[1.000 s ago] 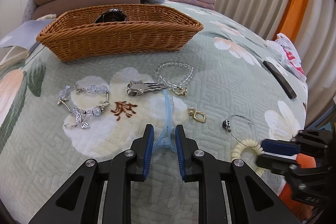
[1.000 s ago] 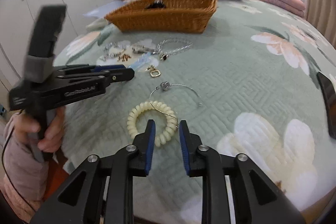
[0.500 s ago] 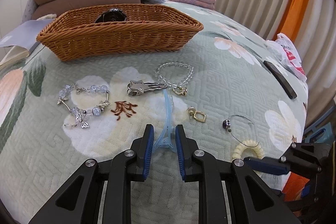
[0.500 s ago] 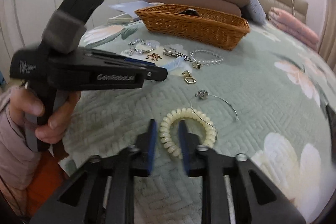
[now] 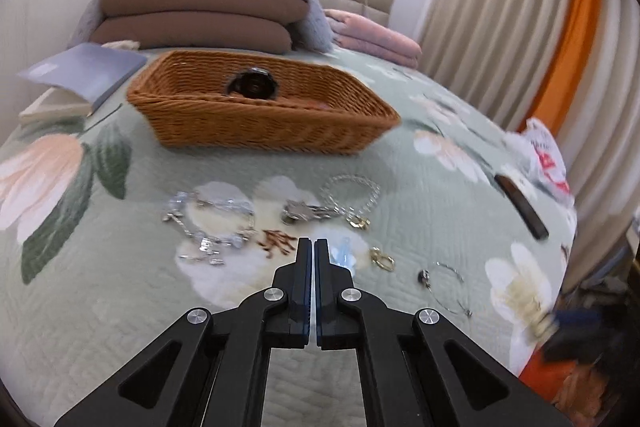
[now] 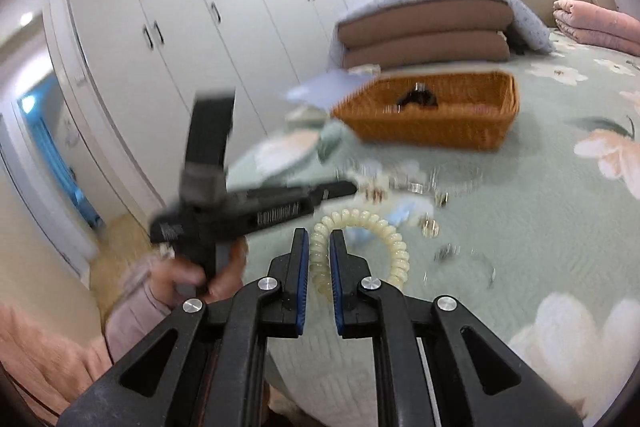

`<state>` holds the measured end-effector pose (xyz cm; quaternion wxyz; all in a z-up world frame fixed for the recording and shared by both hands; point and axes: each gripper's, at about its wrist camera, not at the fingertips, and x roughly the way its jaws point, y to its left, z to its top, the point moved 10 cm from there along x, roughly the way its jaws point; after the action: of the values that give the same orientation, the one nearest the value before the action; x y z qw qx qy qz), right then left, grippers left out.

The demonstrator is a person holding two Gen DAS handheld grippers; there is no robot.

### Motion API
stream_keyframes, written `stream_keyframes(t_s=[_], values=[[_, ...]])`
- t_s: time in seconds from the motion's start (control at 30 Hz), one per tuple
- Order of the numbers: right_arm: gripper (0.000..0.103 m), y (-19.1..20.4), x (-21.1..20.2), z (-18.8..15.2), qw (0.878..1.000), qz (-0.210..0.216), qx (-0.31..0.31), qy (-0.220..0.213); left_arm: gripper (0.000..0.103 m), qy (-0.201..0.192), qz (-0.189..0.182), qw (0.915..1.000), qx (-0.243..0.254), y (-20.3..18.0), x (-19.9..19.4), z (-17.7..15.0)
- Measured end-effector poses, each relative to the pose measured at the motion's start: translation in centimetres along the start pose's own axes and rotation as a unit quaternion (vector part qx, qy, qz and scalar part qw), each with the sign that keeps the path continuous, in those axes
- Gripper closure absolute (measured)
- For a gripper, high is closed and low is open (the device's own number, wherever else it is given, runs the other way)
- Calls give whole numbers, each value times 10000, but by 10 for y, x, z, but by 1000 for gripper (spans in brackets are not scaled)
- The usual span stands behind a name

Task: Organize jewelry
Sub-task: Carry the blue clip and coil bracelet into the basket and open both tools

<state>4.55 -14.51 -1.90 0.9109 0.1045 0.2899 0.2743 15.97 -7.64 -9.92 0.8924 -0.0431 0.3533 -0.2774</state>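
Holding tight, the right gripper has its two pads squeezed on one side of the cream spiral hair tie. The rest of the loop sticks out past the fingers, above the near edge of the bed quilt.

The left gripper has its two fingers pressed flat together. The light blue hair clip shows just beside its right finger. I cannot tell if the clip is caught or only lies on the quilt.

A little further out, in the middle of the bed, lie a gold earring, a thin wire bangle and a beaded bracelet.

The wicker basket sits toward the far end of the bed, near the pillows, with something dark inside.

The step looks like carrying the hair tie to the basket. To do it well, keep the squeeze firm, because the springy tie could pop out. Go over the other jewelry, not through it. Let go only when the tie is inside the basket's rim.
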Motion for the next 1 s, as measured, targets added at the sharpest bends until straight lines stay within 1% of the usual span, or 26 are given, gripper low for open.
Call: stream_keyframes(t_s=[0.03, 0.1, 0.17, 0.27, 0.33, 0.37, 0.4, 0.43, 0.47, 0.5, 0.53, 0.57, 0.6, 0.63, 0.67, 0.7, 0.73, 0.8, 0.9, 0.93, 1.0], values=[[91, -3, -1, 7, 9999, -91, -34, -64, 103, -12, 40, 10000, -13, 2, -1, 0], [91, -9, -1, 15, 9998, -168, -38, -123, 103, 28, -15, 10000, -43, 0, 1, 0], [91, -17, 1, 20, 9996, -255, 28, -143, 102, 186, -82, 9998, 22, -3, 6, -5], [91, -27, 2, 17, 9995, -241, 177, -125, 101, 390, -345, 9986, 16, -11, 12, -13], [91, -32, 4, 13, 9994, -223, 259, -79, 89, 410, -346, 9985, 140, -17, 13, -15], [91, -33, 4, 9, 9993, -219, 281, -56, 68, 406, -293, 9984, 259, -21, 13, -15], [91, -34, 4, 5, 9993, -216, 302, -32, 38, 409, -285, 9983, 319, -23, 14, -15], [91, -36, 5, 3, 9992, -207, 330, 0, 31, 401, -226, 9982, 392, -26, 16, -14], [91, -37, 4, 0, 9992, -190, 341, 10, 31, 414, -113, 9978, 513, -28, 19, -12], [91, -37, 4, -1, 9993, -174, 344, 11, 32, 524, -4, 9966, 639, -29, 24, -13], [91, -38, 3, -1, 9993, -170, 339, 1, 38, 751, 169, 9939, 785, -29, 33, -17], [91, -39, 4, -1, 9993, -172, 331, -5, 61, 886, 259, 9924, 811, -28, 38, -19], [91, -39, 4, -1, 9993, -159, 334, -14, 79, 1152, 346, 9897, 772, -24, 48, -26], [91, -40, 3, -1, 9993, -126, 353, -29, 79, 1227, 387, 9889, 749, -22, 52, -29], [91, -41, 4, -1, 9993, -119, 360, -39, 82, 1149, 385, 9894, 796, -24, 50, -28], [91, -42, 3, -1, 9993, -122, 359, -48, 90, 1184, 388, 9887, 833, -25, 50, -29], [91, -43, 3, 1, 9992, -128, 362, -60, 92, 1203, 411, 9879, 885, -27, 49, -31], [91, -44, 3, 6, 9993, -142, 335, -86, 92, 1161, 498, 9874, 956, -28, 48, -33], [91, -44, 4, 19, 9995, -253, 148, -125, 92, 1082, 328, 9905, 779, -30, 42, -30], [91, -43, 5, 27, 9994, -294, 47, -151, 92, 1001, 271, 9918, 743, -31, 38, -25], [91, -42, 9, 43, 9988, -404, -153, -213, 92, 783, 270, 9936, 765, -33, 29, -14]])
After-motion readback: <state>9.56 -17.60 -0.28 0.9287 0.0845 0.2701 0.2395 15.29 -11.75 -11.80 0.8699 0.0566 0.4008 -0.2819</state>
